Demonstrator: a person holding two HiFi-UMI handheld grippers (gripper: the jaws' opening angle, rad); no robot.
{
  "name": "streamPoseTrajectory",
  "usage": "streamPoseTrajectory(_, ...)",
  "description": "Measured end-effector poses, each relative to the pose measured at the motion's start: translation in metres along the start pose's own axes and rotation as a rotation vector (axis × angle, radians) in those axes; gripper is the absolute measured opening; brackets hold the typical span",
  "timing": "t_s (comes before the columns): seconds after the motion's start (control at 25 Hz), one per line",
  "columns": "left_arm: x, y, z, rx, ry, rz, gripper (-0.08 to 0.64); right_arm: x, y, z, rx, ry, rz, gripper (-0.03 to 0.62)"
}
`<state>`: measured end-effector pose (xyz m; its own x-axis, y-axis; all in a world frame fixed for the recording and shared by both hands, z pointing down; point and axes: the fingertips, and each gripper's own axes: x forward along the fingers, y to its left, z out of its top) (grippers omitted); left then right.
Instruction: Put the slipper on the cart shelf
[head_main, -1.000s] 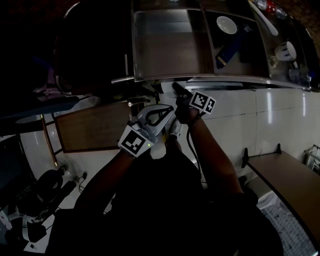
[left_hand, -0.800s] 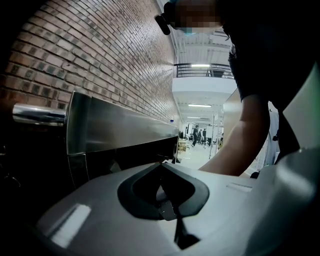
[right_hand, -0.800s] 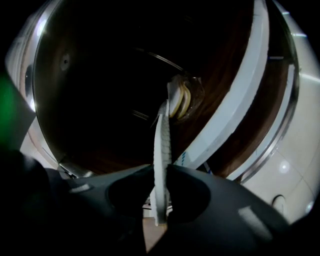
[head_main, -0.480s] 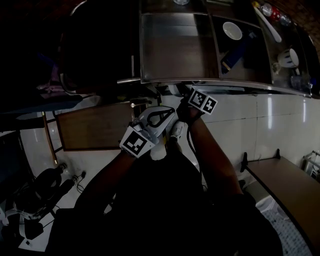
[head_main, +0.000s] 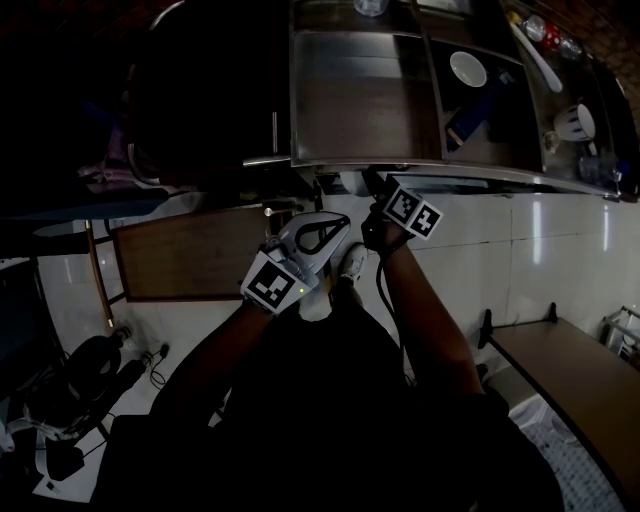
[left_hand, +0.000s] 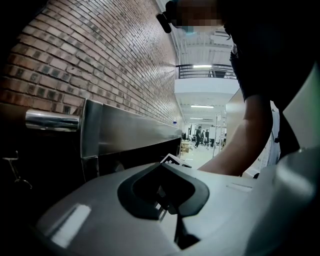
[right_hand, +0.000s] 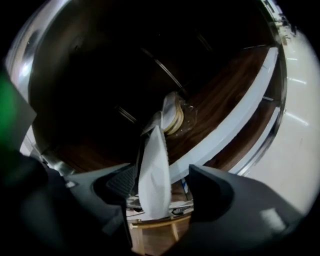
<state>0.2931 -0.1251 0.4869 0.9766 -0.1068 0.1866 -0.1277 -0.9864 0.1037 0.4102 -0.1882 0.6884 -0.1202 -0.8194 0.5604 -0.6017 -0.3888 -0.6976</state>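
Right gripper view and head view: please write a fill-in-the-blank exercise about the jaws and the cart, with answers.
1. In the right gripper view, a white ___ stands edge-on between the jaws.
2. The right gripper has its jaws ___, not closed on it.
3. In the head view, a round white ___ lies on top of the steel cart.
Missing words: slipper; open; bowl.
Note: those jaws have just been opening, with the slipper between them.

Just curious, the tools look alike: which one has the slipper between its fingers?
The right gripper: the pale slipper stands between its fingers, which have just been opening. The left gripper has its fingers together.
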Motion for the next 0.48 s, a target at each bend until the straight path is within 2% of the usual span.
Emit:
streamPoseTrajectory(0.16, 0.001, 0.001, -0.003, -0.014, 0.034, 0.013, 0.005, -0.021, 0.006, 0.0, -0.012, -0.009, 0.04, 0.328)
streamPoseTrajectory(0.36, 0.003, 0.005, 0.007, 0.056, -0.035, -0.008, 0.003, -0.061, 0.005, 0.001, -0.018, -0.069, 0.02, 0.328)
streamPoseTrajectory(0.48, -0.006, 0.005, 0.013, 0.072, -0.041, -0.019, 0.004, -0.081, 0.014, -0.004, -0.017, -0.097, 0.027, 0.328)
